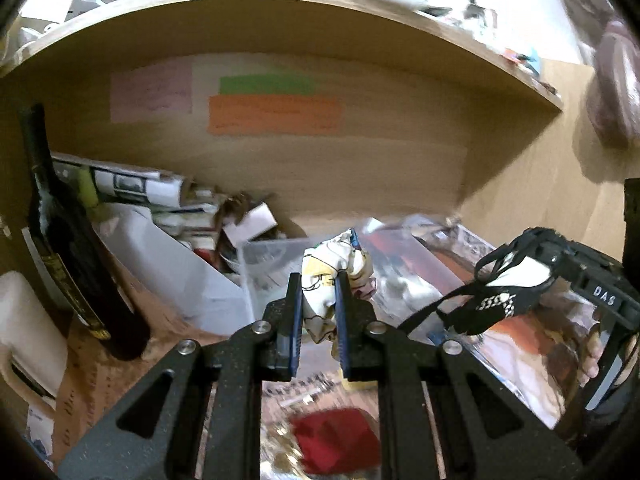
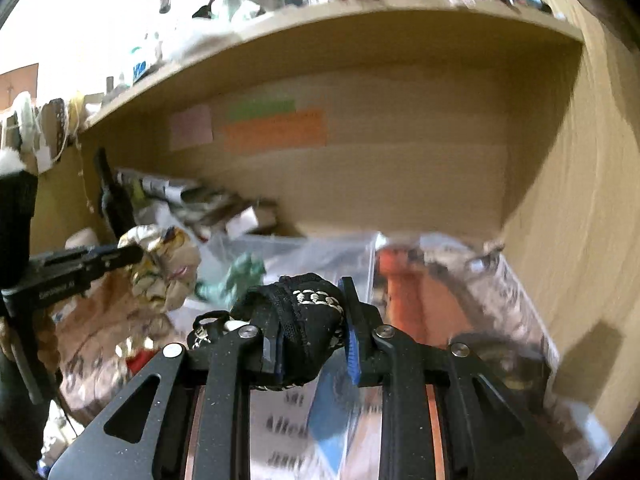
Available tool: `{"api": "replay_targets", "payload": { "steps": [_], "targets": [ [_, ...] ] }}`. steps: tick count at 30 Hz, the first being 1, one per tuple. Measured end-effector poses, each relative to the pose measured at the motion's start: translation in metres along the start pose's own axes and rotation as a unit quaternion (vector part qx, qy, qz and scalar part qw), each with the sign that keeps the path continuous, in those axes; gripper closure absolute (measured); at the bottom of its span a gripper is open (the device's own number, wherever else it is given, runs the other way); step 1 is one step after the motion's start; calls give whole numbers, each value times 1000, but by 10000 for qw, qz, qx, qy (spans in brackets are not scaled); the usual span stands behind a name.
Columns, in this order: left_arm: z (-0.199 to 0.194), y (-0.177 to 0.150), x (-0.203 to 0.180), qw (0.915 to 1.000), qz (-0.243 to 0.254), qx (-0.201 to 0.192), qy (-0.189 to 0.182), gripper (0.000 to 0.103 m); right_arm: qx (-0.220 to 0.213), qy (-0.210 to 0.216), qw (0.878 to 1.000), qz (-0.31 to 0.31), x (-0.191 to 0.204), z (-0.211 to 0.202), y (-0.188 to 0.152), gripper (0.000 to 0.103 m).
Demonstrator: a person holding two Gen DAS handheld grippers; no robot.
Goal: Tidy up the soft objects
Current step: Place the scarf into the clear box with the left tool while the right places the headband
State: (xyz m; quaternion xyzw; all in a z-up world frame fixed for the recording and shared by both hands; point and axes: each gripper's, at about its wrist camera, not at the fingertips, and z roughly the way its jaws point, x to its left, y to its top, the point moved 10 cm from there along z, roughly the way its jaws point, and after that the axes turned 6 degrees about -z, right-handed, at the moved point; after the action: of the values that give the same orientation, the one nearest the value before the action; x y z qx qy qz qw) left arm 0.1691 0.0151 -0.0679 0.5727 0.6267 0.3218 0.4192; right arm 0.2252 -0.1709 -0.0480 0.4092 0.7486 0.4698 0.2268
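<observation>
Under the shelf (image 1: 280, 32), both tongs clamp bunched cloths.

Blur, crops and hidden parts across both wrist views

The sticky notes (image 1: 276, 114) on the shelf back carry writing too smeared to read. The patterned cloth (image 1: 320, 280) is partly hidden between pads, its lower end cut behind them. The dark bottle (image 1: 68, 240) label is illegible. In the right view, the black strappy fabric (image 2: 304, 320) hides the printed papers (image 2: 288, 424) below, whose lettering is blurred.
</observation>
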Motion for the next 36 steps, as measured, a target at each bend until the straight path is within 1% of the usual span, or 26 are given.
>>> {"api": "replay_targets", "payload": {
  "steps": [4,6,11,13,16,20,26,27,29,30,31,33,35,36],
  "targets": [
    [13,11,19,9995,-6,-46,328,89,-129,36,9999,-53,3,17,19,82],
    [21,12,27,9992,-58,15,385,89,-123,65,9999,-96,6,28,25,82],
    [48,9,44,9983,-195,242,495,89,111,290,9994,-124,15,62,28,82],
    [58,5,49,9972,-180,295,659,89,302,407,9986,-155,20,77,22,82],
    [78,1,56,9957,-160,453,793,89,601,492,9966,-275,26,97,12,82],
    [100,-5,58,9946,-159,655,783,89,1014,542,9924,-449,33,122,-6,82],
    [119,-13,57,9938,-130,852,700,88,1364,477,9882,-510,30,147,-27,82],
    [119,-15,55,9938,-84,869,689,88,1389,459,9879,-513,30,151,-29,80],
    [120,-15,53,9938,-20,882,677,80,1453,366,9873,-530,26,155,-33,79],
    [119,-16,52,9938,-8,899,661,71,1463,308,9873,-538,24,156,-34,79],
    [118,-15,51,9939,0,906,626,60,1490,274,9870,-534,22,157,-34,75],
    [112,-13,50,9947,-1,826,605,51,1542,226,9864,-526,19,157,-34,63],
    [106,-11,49,9953,7,778,579,49,1472,118,9876,-532,16,154,-31,38],
    [102,-11,48,9956,2,768,543,47,1416,59,9884,-549,15,152,-28,34]
  ]
}}
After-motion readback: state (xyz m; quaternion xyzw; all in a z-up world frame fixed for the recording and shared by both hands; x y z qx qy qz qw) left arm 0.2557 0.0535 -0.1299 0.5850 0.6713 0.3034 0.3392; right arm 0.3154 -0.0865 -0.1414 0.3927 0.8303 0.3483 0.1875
